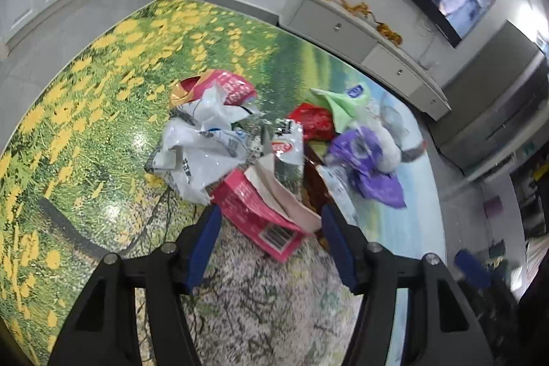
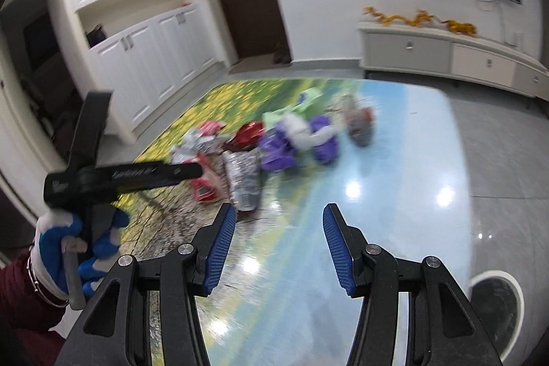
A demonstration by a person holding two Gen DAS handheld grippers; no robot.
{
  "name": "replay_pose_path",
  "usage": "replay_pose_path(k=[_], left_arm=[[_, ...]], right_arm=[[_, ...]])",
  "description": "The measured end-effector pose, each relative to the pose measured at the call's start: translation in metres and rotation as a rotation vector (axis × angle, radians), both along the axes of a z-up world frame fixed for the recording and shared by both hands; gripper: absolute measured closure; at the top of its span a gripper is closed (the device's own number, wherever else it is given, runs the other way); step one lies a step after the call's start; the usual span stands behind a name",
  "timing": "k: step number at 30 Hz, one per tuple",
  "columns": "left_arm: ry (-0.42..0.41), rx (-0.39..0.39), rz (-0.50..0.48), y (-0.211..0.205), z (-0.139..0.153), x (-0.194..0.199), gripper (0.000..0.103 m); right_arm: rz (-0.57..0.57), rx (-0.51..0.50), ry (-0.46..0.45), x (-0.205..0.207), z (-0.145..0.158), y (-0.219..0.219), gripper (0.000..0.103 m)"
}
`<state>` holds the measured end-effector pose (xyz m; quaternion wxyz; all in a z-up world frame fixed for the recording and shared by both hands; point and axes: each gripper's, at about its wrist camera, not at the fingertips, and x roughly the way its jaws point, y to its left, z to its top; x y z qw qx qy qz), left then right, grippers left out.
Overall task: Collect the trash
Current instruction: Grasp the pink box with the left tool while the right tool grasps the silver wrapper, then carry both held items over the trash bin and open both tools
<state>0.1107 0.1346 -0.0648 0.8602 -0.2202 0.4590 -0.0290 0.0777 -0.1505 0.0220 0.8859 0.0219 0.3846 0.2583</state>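
Because the crumpled plastic bags and wrappers (image 1: 274, 146) lie heaped on the glossy meadow-print floor mat (image 1: 85, 126), the left gripper (image 1: 269, 222) hangs half-spread and empty over the pink cardboard carton (image 1: 254, 208), while the right gripper (image 2: 279, 232), likewise parted and empty, waits well short.

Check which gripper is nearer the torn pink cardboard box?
Left. The left gripper hangs right over the torn pink cardboard box, jaws open; the right gripper is farther back, open, over bare mat.
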Motion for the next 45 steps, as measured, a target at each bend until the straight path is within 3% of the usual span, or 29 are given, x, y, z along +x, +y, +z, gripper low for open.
replay_pose_path(k=[5, 13, 21, 22, 25, 27, 34, 45], left_arm=[[0.043, -0.045, 0.042, 0.007, -0.009, 0.017, 0.044], [0.056, -0.032, 0.044, 0.005, -0.014, 0.034, 0.045], [0.012, 0.054, -0.045, -0.008, -0.015, 0.011, 0.061], [0.008, 0.064, -0.055, -0.01, -0.015, 0.008, 0.065], [-0.003, 0.061, -0.072, -0.012, -0.016, 0.004, 0.071], [-0.01, 0.06, -0.08, -0.012, -0.015, 0.0, 0.073], [-0.022, 0.038, -0.104, -0.012, -0.015, -0.021, 0.075], [-0.052, -0.093, -0.207, -0.017, -0.003, -0.072, 0.075]], right_arm=[[0.074, -0.017, 0.024, 0.014, -0.013, 0.029, 0.051], [0.145, -0.052, 0.074, 0.048, -0.042, 0.063, 0.051], [0.165, -0.085, 0.089, 0.068, -0.056, 0.079, 0.051], [0.165, -0.091, 0.092, 0.07, -0.058, 0.081, 0.052], [0.166, -0.086, 0.11, 0.073, -0.063, 0.081, 0.069], [0.162, -0.079, 0.115, 0.073, -0.062, 0.078, 0.073], [0.16, -0.06, 0.104, 0.052, -0.055, 0.072, 0.08], [0.096, -0.036, 0.052, -0.005, -0.027, 0.043, 0.081]])
